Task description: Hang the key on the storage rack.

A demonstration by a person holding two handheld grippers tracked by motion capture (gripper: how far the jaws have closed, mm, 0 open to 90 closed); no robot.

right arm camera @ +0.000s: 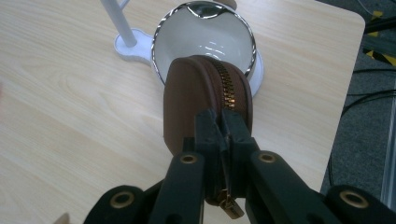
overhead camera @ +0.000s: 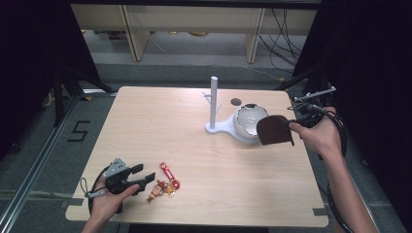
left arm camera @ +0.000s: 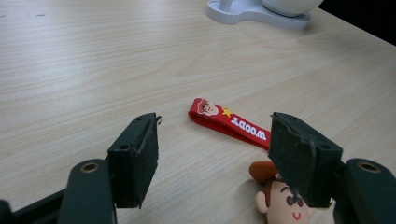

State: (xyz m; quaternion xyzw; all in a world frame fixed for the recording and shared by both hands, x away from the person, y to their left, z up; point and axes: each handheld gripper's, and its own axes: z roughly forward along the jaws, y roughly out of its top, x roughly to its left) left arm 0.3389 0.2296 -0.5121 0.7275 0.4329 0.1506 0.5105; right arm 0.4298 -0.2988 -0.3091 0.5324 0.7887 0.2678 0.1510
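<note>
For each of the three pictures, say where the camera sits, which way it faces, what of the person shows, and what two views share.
High view: above the table's near edge, looking forward and down; both forearms, left gripper, right gripper.
Left gripper view: behind open jaws, facing the keychain.
Right gripper view: behind jaws shut on the brown pouch, facing the bowl.
Shared: the white stand appears in all three.
</note>
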